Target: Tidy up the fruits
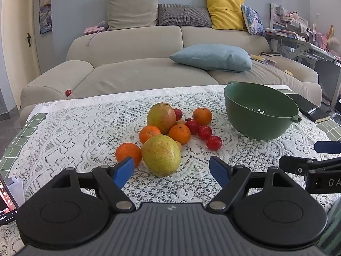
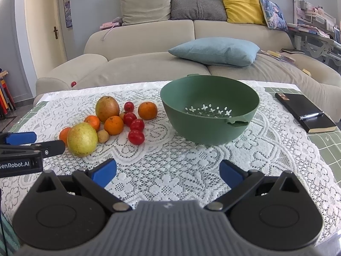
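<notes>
A pile of fruit lies on the lace tablecloth: a near yellow-green mango (image 1: 161, 154) (image 2: 82, 136), a far mango (image 1: 162, 117) (image 2: 107, 109), several oranges (image 1: 179, 134) (image 2: 114, 125), several red cherry tomatoes (image 1: 213, 142) (image 2: 136, 136) and small brown longans (image 2: 103, 136). An empty green colander bowl (image 1: 259, 125) (image 2: 204, 137) stands to the right of the pile. My left gripper (image 1: 171, 171) is open and empty just in front of the near mango. My right gripper (image 2: 168, 173) is open and empty in front of the bowl.
A black notebook with a pen (image 2: 307, 112) lies at the table's right edge. A phone (image 1: 6, 200) stands at the near left. A beige sofa (image 1: 136, 64) with cushions is behind the table, and a small red fruit (image 1: 68, 92) lies on it.
</notes>
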Demonstrator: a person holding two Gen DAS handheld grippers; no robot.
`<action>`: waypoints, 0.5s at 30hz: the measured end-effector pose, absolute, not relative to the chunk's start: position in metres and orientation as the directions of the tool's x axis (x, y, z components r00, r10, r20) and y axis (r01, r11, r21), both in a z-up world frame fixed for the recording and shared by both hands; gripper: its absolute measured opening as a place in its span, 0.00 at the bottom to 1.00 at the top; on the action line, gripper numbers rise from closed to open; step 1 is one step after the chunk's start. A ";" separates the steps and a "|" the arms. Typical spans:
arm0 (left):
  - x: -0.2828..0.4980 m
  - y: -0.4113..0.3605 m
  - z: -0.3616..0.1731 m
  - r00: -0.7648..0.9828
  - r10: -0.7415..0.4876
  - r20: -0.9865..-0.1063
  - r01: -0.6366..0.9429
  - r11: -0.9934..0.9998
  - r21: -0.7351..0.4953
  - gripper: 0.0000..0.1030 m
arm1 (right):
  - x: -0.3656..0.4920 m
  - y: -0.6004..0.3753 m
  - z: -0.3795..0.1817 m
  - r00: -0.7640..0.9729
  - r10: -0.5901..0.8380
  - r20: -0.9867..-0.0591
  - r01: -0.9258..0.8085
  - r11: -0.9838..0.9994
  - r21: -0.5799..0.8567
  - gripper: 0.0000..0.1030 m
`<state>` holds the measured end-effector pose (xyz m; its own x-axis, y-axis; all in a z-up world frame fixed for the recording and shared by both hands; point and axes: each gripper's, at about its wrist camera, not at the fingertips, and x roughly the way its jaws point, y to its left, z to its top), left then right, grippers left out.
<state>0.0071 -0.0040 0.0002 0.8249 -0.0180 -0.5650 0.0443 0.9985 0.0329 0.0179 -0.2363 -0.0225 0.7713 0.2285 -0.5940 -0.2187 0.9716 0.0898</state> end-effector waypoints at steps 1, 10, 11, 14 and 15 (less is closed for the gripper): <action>0.007 -0.004 0.000 0.825 -0.018 -0.565 0.045 0.998 0.033 0.91 | 0.018 -0.236 -0.022 0.771 0.228 -0.595 -0.219 0.972 0.089 0.96; 0.006 -0.006 0.000 0.828 -0.046 -0.559 0.073 0.997 0.027 0.90 | 0.020 -0.236 -0.026 0.767 0.256 -0.589 -0.233 0.965 0.117 0.96; 0.006 -0.005 0.000 0.829 -0.059 -0.556 0.083 0.996 0.017 0.87 | 0.021 -0.235 -0.027 0.766 0.264 -0.586 -0.239 0.963 0.122 0.96; 0.008 -0.006 -0.001 0.829 -0.039 -0.558 0.067 0.997 0.030 0.85 | 0.023 -0.233 -0.029 0.762 0.278 -0.584 -0.250 0.959 0.130 0.96; 0.008 -0.005 -0.002 0.830 -0.021 -0.557 0.053 0.998 0.040 0.85 | 0.024 -0.233 -0.030 0.762 0.280 -0.584 -0.251 0.959 0.132 0.96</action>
<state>0.0084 -0.0052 -0.0016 0.8300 -0.0215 -0.5573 0.0526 0.9978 0.0400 0.0235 -0.2326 -0.0300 0.7616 0.2801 -0.5844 -0.2515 0.9588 0.1319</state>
